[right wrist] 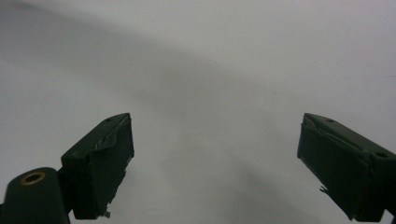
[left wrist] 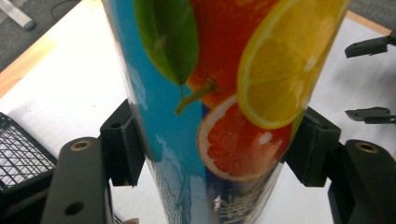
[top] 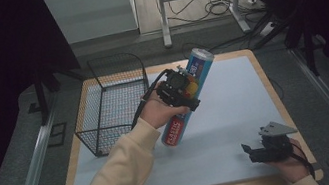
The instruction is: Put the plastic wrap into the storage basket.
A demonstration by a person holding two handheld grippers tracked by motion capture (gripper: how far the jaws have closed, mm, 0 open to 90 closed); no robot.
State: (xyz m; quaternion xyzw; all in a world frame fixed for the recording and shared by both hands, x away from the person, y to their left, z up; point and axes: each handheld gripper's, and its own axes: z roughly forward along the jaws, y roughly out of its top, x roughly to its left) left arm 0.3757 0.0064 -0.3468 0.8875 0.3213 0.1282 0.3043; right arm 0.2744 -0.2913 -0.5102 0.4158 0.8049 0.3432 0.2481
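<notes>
Tilted can [top: 187, 97], clamped mid-body by left hand-held gripper [top: 178, 90]

The high view looks forward and down from above the person's side, taking in the whole surface [top: 236, 111] and the floor beyond it. The left gripper view rides on the left claw [left wrist: 215, 140] and looks along its jaws at very close range onto the can [left wrist: 219, 93], with the right claw [left wrist: 369, 79] farther off at its right edge. The right gripper view sits low on the right claw [right wrist: 215, 163], facing bare surface [right wrist: 210, 70] close up. All three share that pale surface.
</notes>
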